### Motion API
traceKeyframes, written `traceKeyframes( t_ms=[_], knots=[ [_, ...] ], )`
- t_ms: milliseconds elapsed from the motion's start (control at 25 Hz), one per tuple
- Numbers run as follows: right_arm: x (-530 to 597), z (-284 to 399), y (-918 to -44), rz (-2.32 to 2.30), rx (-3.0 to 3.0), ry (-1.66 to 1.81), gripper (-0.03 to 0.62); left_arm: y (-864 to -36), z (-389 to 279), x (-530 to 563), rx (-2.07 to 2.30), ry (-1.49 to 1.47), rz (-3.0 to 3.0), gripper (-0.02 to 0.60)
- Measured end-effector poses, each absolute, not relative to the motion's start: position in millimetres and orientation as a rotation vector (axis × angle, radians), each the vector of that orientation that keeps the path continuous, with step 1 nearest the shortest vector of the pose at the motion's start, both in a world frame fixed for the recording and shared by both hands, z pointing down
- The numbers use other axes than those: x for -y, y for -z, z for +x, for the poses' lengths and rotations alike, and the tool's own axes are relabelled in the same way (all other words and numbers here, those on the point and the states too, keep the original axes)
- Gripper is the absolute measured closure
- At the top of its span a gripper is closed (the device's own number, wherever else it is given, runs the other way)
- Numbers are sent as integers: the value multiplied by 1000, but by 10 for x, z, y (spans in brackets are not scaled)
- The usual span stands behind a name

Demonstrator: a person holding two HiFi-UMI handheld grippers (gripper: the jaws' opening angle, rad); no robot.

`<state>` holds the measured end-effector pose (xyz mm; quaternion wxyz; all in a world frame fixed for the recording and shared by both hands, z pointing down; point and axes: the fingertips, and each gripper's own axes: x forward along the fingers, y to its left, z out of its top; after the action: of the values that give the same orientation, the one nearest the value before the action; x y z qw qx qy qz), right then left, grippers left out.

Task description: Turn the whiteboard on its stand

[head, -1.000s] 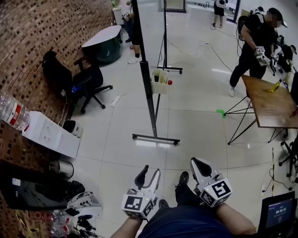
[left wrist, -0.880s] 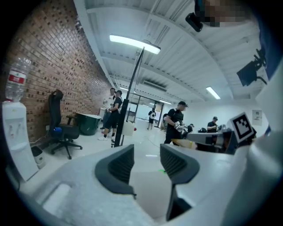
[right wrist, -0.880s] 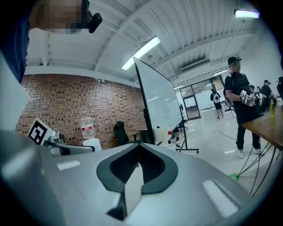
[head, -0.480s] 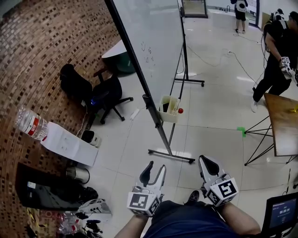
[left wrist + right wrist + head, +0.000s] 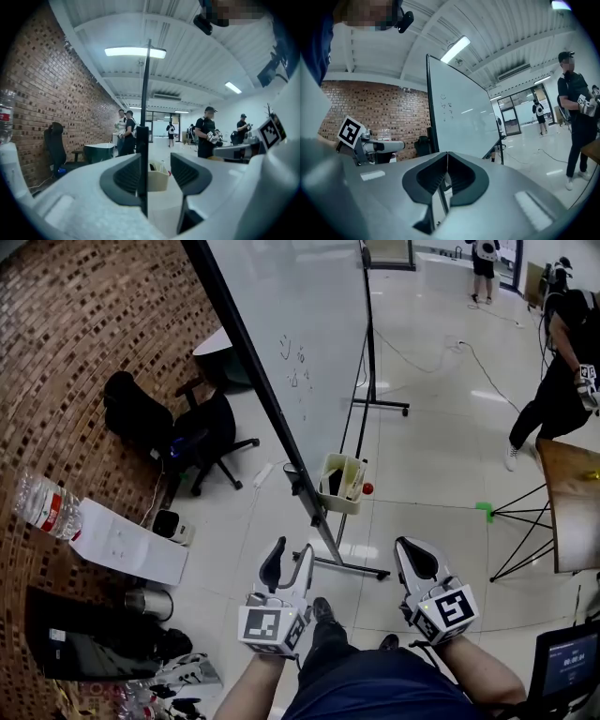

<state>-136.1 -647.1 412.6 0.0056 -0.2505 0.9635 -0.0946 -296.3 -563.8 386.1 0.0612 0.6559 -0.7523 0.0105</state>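
Beside the brick wall [image 5: 84, 324], the whiteboard [image 5: 300, 343] looms nearer, untouched; the left gripper [image 5: 291, 554] has just been opening (empty), the right gripper [image 5: 412, 554] is pressed together.

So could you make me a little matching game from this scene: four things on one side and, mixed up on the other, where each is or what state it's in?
Things:
1. left gripper
2. right gripper
3. black office chair
4. beige bin

Places or states:
A. on the whiteboard's stand
B. jaws together
C. beside the brick wall
D. jaws apart

Pairs: 1-D, 2-B, 3-C, 4-A.

The left gripper's jaws have just been opening, with nothing between them.
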Motion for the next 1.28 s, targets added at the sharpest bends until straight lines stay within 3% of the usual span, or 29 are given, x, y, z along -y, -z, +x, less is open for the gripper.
traceKeyframes(
  t_ms=[120, 200, 320, 640, 800, 920, 1280],
  knots=[
    [6566, -1755, -4104, -787, -3039, 279, 567, -3798, -3198, 5957, 2206, 3, 2081, 356],
    [6581, -2056, -4220, -754, -3090, 265, 472, -3831, -3317, 6172, 2111, -14, 2179, 331],
    [6521, -2512, -4339, -673, -3171, 238, 431, -3920, -3416, 6394, 1872, -46, 2354, 301],
    [6622, -2994, -4568, -687, -3286, 97, 422, -4270, -3065, 6598, 1233, -183, 2779, 296],
    [6608, -3084, -4632, -666, -3289, 74, 408, -4290, -2974, 6725, 1283, -129, 2753, 299],
    [6551, -3176, -4665, -637, -3284, 53, 408, -4257, -2993, 6760, 1387, -88, 2680, 364],
    [6544, -3217, -4641, -553, -3233, 123, 445, -4240, -3030, 6706, 1426, -112, 2632, 382]
  ],
)
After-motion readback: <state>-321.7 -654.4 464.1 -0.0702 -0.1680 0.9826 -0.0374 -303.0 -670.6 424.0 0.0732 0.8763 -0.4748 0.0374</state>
